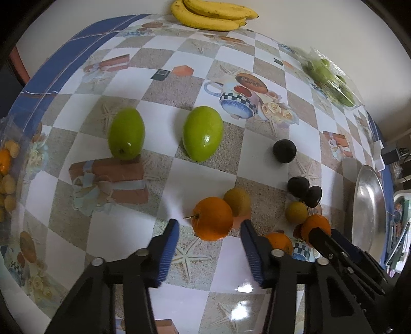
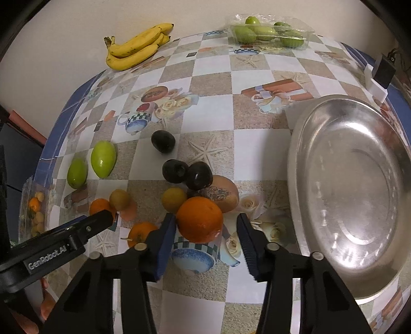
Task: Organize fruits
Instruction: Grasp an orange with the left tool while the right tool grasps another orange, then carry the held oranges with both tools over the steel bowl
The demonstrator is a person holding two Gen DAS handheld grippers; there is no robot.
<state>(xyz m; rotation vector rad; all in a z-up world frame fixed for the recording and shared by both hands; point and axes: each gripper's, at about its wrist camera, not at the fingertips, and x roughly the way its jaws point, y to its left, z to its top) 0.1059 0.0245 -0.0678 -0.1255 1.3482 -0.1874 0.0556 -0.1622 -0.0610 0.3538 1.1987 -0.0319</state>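
Left tongs point(image 1: 209, 227): apart around round orange point(image 1: 212, 218) | right tongs point(image 2: 205, 227): apart around dimpled orange point(image 2: 199, 219) | shiny metal plate point(image 2: 303, 144): right.

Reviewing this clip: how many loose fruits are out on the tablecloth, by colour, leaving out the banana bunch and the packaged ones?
Orange: 3
Green, oval: 2
Dark, near black: 3
Yellowish, small and round: 2
Total: 10

Bananas point(image 1: 213, 15) cropped by the top edge; bagged fruit point(image 1: 6, 174) blurred at left.
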